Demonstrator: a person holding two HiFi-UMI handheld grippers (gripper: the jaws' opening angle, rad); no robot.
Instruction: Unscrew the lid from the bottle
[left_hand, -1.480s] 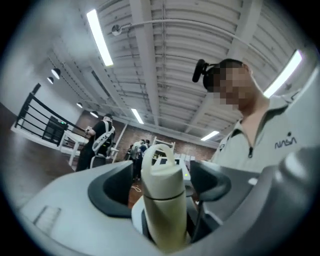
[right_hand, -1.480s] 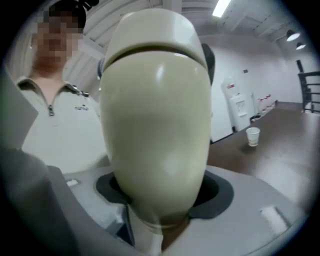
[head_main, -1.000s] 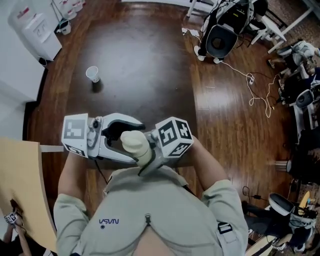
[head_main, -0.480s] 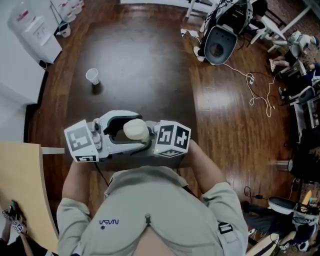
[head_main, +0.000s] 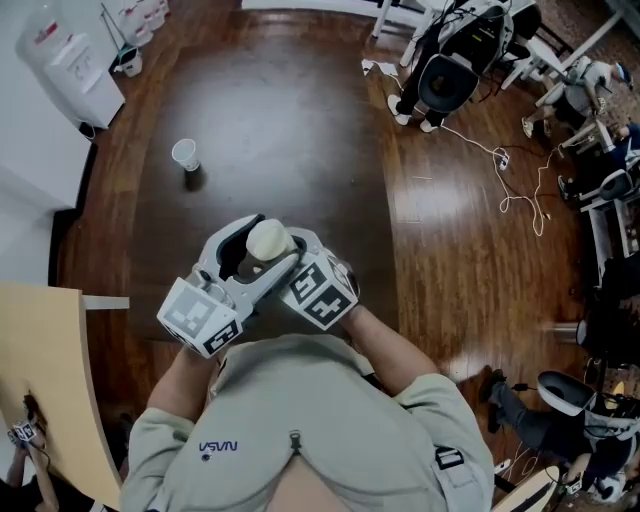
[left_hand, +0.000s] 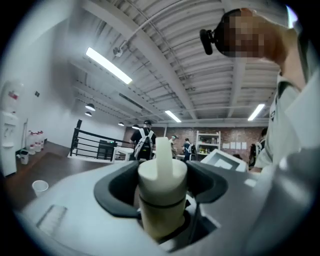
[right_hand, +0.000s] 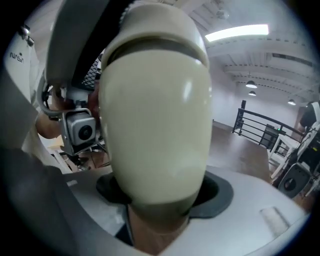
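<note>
While the right gripper (right_hand: 160, 200) pinches the bottle (right_hand: 155, 115), jaws of the left gripper (left_hand: 162, 192) have just been closing on its lid (left_hand: 161, 172). The bottle stands upright, crosswise to both.

Dark wood desk (head_main: 280, 120), one paper cup (head_main: 185, 151) on it. Glossy wood floor (head_main: 460, 230), white cable (head_main: 510, 190) loose. Water dispenser (head_main: 70, 60) at white wall. Ceiling strip lights (left_hand: 108, 65) on; black railing (left_hand: 92, 145); brick back wall (left_hand: 240, 137).

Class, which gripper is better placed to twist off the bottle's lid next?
Probably the left gripper: its fingers have just been closing onto the lid between them, while the right gripper grips the bottle body, suited to bracing it.
</note>
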